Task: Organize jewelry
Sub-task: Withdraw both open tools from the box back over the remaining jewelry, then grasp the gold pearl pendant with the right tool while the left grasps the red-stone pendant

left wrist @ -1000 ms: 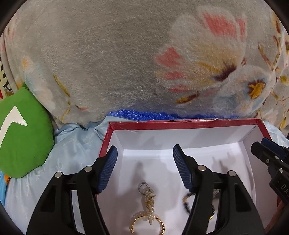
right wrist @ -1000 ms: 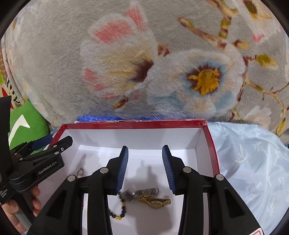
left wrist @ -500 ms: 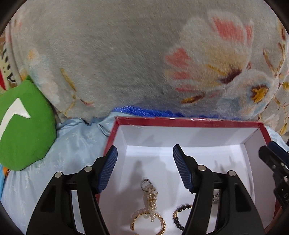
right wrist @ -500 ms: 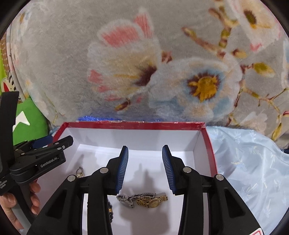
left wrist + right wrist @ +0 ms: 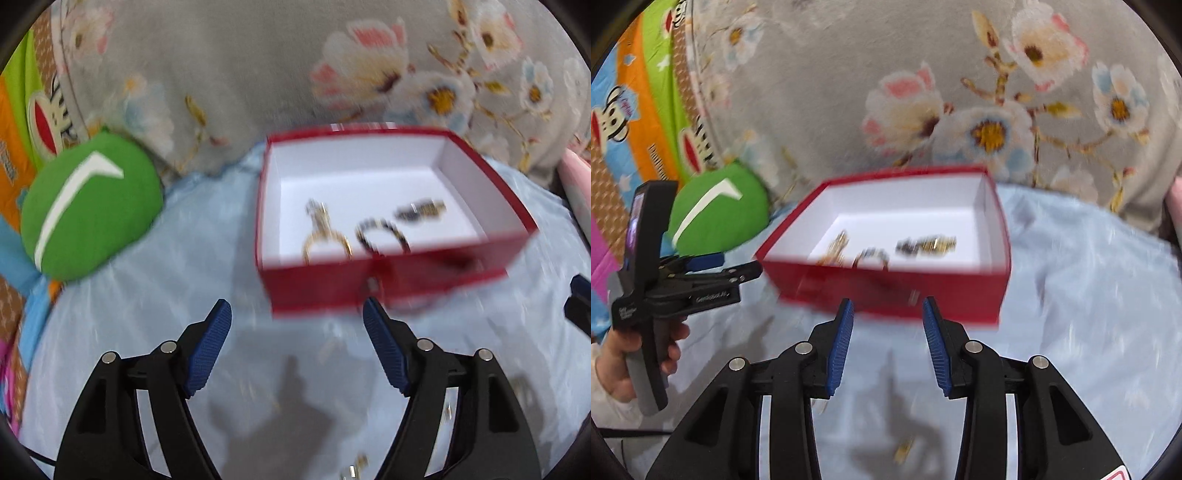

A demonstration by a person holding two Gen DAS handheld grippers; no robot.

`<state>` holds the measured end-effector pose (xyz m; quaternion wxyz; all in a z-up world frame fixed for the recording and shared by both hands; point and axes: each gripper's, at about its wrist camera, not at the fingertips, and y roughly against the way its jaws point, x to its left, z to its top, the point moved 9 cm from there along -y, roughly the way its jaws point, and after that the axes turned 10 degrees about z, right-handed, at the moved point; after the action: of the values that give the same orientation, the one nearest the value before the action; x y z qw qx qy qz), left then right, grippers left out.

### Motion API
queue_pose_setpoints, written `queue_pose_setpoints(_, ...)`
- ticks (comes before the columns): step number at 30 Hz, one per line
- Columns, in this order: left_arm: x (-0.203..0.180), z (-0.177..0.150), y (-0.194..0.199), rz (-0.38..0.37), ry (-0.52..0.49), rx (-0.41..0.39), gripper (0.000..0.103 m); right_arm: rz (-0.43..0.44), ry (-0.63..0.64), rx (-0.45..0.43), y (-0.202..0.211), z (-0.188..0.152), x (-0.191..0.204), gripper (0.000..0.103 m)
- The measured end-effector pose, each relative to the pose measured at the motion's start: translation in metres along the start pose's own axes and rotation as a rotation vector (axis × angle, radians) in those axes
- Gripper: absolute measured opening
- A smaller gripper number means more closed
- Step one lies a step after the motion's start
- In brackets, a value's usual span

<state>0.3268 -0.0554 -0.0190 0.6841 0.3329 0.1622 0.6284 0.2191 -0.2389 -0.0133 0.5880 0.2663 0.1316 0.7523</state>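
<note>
A red box (image 5: 369, 284) with a white inside sits on the light blue sheet, just beyond both grippers. In it lie a gold bangle with a pearl piece (image 5: 325, 240), a black bead bracelet (image 5: 382, 234) and a gold watch (image 5: 421, 210). The watch (image 5: 927, 245) also shows in the right wrist view. My left gripper (image 5: 297, 310) hovers over the sheet before the box's front wall, its jaws opening with nothing between them. My right gripper (image 5: 888, 306) stands open and empty at the same wall. Small gold pieces (image 5: 905, 448) lie blurred on the sheet below.
A green cushion (image 5: 88, 210) rests left of the box. A grey floral blanket (image 5: 258, 74) rises behind it. Bright cartoon fabric (image 5: 628, 110) fills the far left. A person's hand (image 5: 624, 354) grips the left tool's handle. A pink edge (image 5: 576, 184) shows at the right.
Both grippers have pulled back out of the box, which now lies whole ahead of them. The left jaws stand wider. The picture is blurred by the motion.
</note>
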Motion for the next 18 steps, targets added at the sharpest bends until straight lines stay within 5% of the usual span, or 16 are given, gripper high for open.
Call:
queue_pose_setpoints(4, -0.006, -0.054, 0.02, -0.038, -0.004, 0.059, 0.071, -0.04, -0.053, 0.078, 0.006, -0.053, 0.008, 0.038)
queue_pose_setpoints(10, -0.017, -0.109, 0.027, -0.05, 0.034, 0.121, 0.071, -0.105, -0.184, 0.141, -0.014, -0.085, -0.008, 0.038)
queue_pose_setpoints(15, -0.002, -0.127, 0.027, -0.013, 0.104, 0.116, 0.071, -0.186, -0.212, 0.148, -0.027, -0.091, -0.022, 0.038)
queue_pose_setpoints(18, 0.007, -0.131, 0.026, -0.01, 0.129, 0.115, 0.071, -0.187, -0.244, 0.168, -0.036, -0.097, -0.026, 0.029)
